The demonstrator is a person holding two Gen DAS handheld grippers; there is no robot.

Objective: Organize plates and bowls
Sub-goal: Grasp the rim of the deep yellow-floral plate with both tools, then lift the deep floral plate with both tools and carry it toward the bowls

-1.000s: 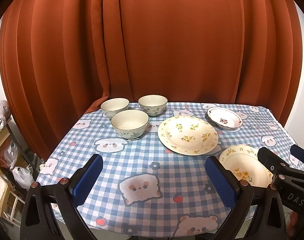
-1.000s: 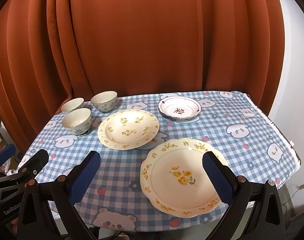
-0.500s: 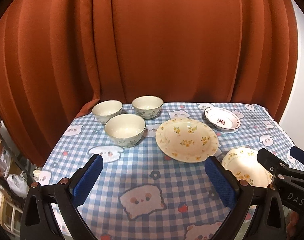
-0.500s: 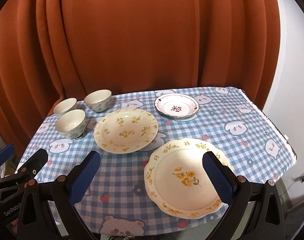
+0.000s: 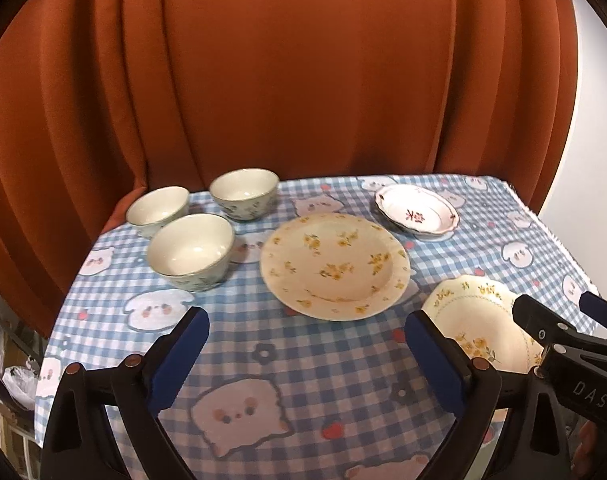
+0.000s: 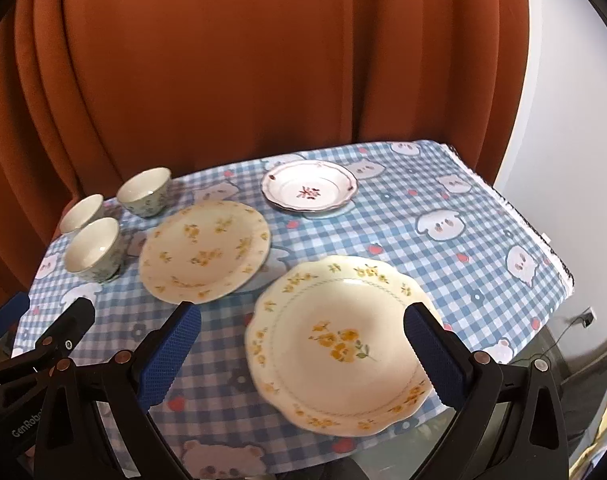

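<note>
Three floral bowls stand at the table's back left: a near one (image 5: 190, 250), a far left one (image 5: 158, 210) and a far right one (image 5: 244, 193). A round yellow-flowered plate (image 5: 333, 264) lies in the middle. A small white plate with a red flower (image 5: 417, 212) lies behind it on the right. A scalloped yellow-flowered plate (image 6: 341, 342) lies at the front right. My left gripper (image 5: 303, 354) is open and empty, above the cloth in front of the round plate. My right gripper (image 6: 301, 350) is open and empty, its fingers either side of the scalloped plate, above it.
The table has a blue checked cloth with bear prints (image 5: 239, 408). An orange curtain (image 5: 303, 80) hangs close behind it. The table's right edge (image 6: 543, 248) drops off beside a white wall. Clutter shows below the left edge (image 5: 7, 376).
Both grippers have moved forward and the views tilted down and right; the dishes look nearer. No dish has moved and both grippers stay open.
</note>
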